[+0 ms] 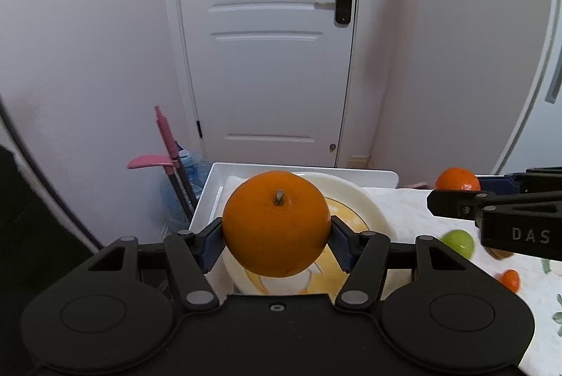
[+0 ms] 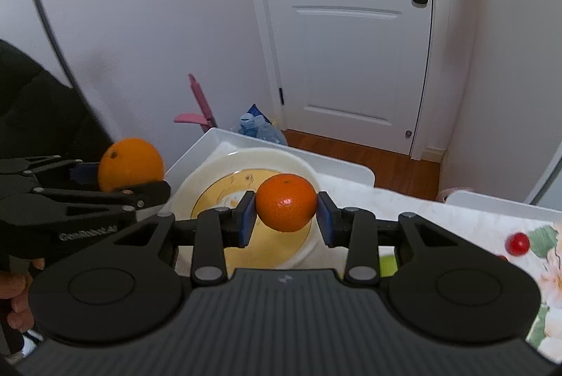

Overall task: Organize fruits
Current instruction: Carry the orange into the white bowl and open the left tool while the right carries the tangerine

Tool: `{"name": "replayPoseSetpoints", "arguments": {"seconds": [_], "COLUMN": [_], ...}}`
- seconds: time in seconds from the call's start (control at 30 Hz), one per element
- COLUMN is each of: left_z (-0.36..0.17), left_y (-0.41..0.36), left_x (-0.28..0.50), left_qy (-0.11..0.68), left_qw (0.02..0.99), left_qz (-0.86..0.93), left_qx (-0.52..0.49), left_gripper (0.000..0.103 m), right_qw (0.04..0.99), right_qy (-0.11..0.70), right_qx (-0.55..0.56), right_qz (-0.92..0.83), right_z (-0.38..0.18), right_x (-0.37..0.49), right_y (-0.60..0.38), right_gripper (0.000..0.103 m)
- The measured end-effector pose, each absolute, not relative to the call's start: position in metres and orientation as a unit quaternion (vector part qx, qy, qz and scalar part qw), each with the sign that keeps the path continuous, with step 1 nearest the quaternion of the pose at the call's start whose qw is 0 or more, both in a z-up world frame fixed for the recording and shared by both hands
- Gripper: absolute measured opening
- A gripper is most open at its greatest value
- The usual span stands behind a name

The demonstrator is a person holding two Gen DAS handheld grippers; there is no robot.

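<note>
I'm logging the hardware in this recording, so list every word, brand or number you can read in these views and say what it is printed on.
"DAS": white letters on the side of the right gripper, cut off by the frame edge in the left wrist view.
"GenRobot.ai": on the side of the left gripper in the right wrist view; slightly blurred, last letters uncertain.
A small emblem on the right gripper's body: a logo, no readable text.
Nothing else bears readable text.

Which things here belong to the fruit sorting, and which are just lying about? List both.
Job:
large orange in left tongs
small orange in right tongs
plate
white tray
green apple
red fruit

Lying about:
door
water bottle
pink dustpan
</note>
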State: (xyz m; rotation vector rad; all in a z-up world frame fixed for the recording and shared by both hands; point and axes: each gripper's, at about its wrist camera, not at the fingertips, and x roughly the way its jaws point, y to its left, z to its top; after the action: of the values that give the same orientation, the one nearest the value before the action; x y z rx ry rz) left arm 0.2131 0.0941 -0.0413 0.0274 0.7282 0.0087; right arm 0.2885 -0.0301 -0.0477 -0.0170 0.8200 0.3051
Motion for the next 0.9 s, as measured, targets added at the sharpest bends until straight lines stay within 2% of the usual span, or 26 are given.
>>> {"name": "replayPoseSetpoints", "arguments": {"seconds": [0.37, 0.73, 0.77, 0.87, 0.9], "left_z": [-0.102, -0.132, -0.131, -0.124, -0.122], "left_y": [0.096, 0.094, 0.093, 0.094, 0.095], "left_x": [0.295, 0.326, 0.321, 0.320, 0.319], "left_qy": [0.397, 0.420, 0.415, 0.401, 0.398], "left_qw": [0.916, 0.904, 0.906, 0.912, 0.913], "left_qz": [-0.029, -0.051, -0.053, -0.056, -0.057], "left_qx": [0.049, 0.068, 0.066, 0.067, 0.066], "left_gripper": [0.066, 0.068, 0.072, 0.098, 0.099], "right_qw": [0.893, 0.880, 0.880, 0.881, 0.881], "right_qy": [0.437, 0.464, 0.465, 0.463, 0.463], "right_qx": [0.008, 0.013, 0.014, 0.014, 0.014], "right_qz": [0.111, 0.095, 0.096, 0.100, 0.100], "right_z": [-0.087, -0.112, -0.111, -0.107, -0.107], "right_x": [0.352, 0.370, 0.371, 0.371, 0.371], "right_y": [-0.023, -0.024, -0.023, -0.022, -0.022], "right_gripper": [0.051, 0.051, 0.051, 0.051, 0.051]}}
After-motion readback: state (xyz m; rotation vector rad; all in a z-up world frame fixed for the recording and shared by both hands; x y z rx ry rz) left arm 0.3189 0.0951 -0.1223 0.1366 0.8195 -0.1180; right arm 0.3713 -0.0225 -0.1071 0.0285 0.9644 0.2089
